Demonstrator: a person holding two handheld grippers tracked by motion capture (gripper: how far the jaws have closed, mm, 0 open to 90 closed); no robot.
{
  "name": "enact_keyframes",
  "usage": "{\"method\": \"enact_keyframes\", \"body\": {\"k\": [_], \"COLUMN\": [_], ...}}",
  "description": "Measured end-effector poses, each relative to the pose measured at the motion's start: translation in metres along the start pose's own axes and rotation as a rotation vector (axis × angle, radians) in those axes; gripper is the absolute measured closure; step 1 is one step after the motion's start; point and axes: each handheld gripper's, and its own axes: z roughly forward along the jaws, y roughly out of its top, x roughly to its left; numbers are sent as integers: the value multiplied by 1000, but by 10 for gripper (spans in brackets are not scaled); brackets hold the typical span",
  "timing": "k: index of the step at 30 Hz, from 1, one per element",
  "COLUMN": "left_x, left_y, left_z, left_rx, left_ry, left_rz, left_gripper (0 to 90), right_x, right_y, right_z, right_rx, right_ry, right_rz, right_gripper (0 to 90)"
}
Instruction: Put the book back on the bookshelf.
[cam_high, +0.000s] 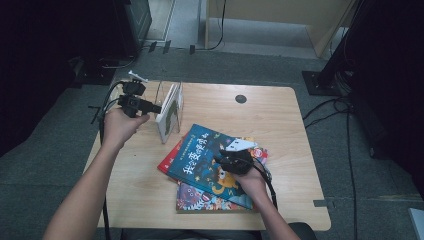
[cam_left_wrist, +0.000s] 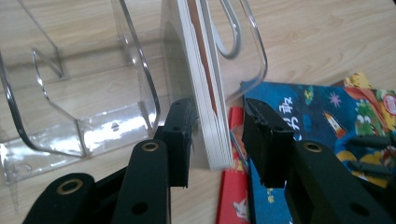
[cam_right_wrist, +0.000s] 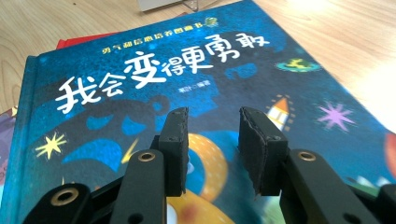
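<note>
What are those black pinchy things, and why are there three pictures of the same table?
A person sits at a wooden table and holds a pinching tool, called a gripper, in each hand. One picture comes from a camera up high. The other two come from small cameras riding on the grippers, looking along their black jaws.

The left gripper has its jaws open on either side of a white book that stands upright in a clear plastic rack; one jaw is right against it, the other stands off. The right gripper is open too, just above a blue picture book. That book lies on top of a small pile with a red book and a colourful one. Nothing is held right now.
</note>
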Motion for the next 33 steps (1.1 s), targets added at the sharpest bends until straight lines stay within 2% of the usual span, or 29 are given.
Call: {"method": "enact_keyframes", "body": {"k": [7,14,21,26,30,33], "left_x": [1,0,-2,-4,-9,-12], "left_y": [-31,-59,-82,-92,-102,-106], "left_z": [-5,1,17,32,50,60], "left_rx": [-14,-18,-20,-2,22,24], "left_ry": [-40,-87,-149,-184,-209,-239], "left_rz": [14,31,56,77,93,85], "left_gripper": [605,613,712,796,820,821], "right_x": [-13,-28,-41,-47,-50,-53], "right_y": [-4,-18,-30,-39,-46,-52], "right_z": [-19,-41,-55,-65,-74,-80], "right_rx": [-23,-63,-69,-70,-62,-62], "right_ry": [-13,-45,-80,-111,-137,-154], "right_rz": [28,52,104,114,132,148], "right_gripper": [659,689,734,793,831,851]}}
